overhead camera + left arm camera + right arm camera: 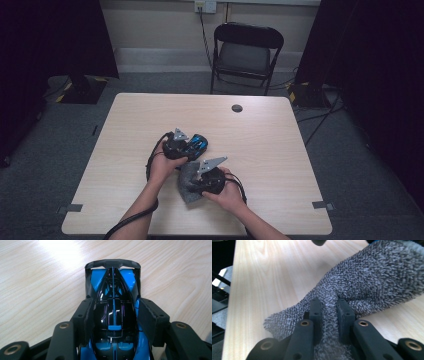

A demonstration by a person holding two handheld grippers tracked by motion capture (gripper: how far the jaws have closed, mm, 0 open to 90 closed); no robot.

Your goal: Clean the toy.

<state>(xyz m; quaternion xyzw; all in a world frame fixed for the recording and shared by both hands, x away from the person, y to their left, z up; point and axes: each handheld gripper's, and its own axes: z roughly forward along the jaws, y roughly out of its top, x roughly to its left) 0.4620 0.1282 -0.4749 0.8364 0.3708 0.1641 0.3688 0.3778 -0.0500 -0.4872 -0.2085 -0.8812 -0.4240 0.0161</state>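
Note:
A blue and black toy race car rests on the wooden table, its rear wing pointing away from the camera in the left gripper view. My left gripper is shut on the car's body, one pad on each side. From above, the toy car shows just past the left gripper. A grey terry cloth lies bunched on the table. My right gripper pinches a fold of it. In the high view the grey cloth lies under the right gripper, close beside the car.
A dark round cable hole sits near the table's far edge. A black folding chair stands behind the table. Cables run on the floor at the right. Tape marks lie near the table's front corners.

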